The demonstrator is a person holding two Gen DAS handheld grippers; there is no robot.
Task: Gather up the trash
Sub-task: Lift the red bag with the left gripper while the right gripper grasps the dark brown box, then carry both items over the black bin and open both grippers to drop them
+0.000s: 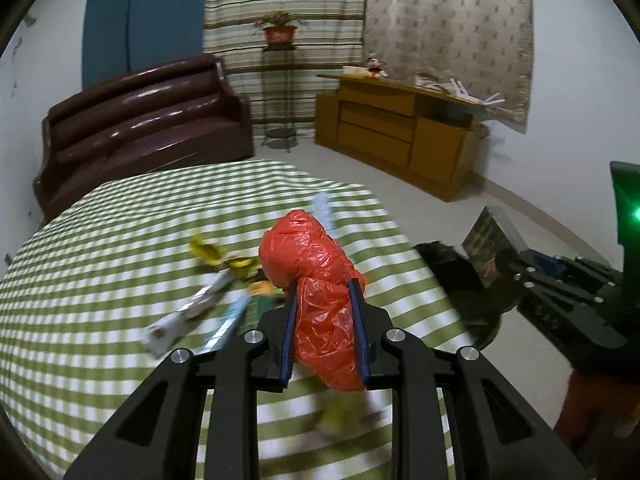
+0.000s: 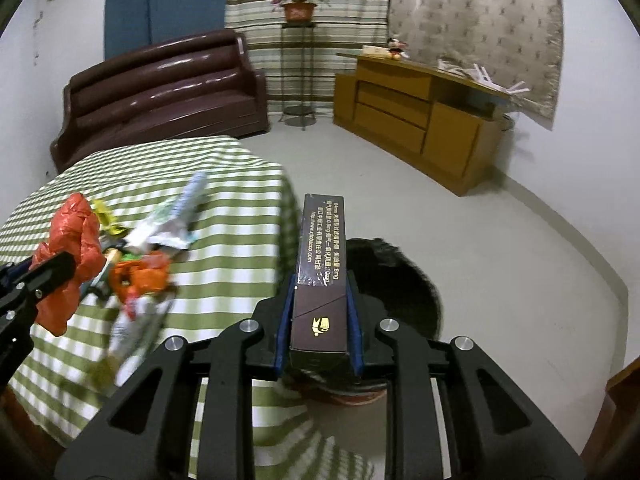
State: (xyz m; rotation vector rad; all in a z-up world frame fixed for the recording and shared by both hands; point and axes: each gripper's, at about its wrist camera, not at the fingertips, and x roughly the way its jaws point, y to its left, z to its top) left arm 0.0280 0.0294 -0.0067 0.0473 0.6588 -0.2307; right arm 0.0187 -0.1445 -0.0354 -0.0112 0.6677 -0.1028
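Observation:
My left gripper [image 1: 325,288] is shut on a crumpled red plastic bag [image 1: 316,276] and holds it above the green-checked table [image 1: 100,248]. The bag also shows in the right wrist view [image 2: 68,248]. Several wrappers [image 1: 200,304] lie on the cloth to the left of the bag, blurred. My right gripper [image 2: 320,280] is shut on a dark brown cigarette box [image 2: 320,264] and holds it over a black-lined trash bin [image 2: 404,284] beside the table's right edge. The right gripper shows at the right of the left wrist view [image 1: 520,276].
A brown leather sofa [image 1: 140,120] stands behind the table. A wooden cabinet [image 1: 400,136] stands against the far wall, with a plant stand [image 1: 280,92] between the two. Light bare floor [image 2: 500,248] lies to the right of the bin.

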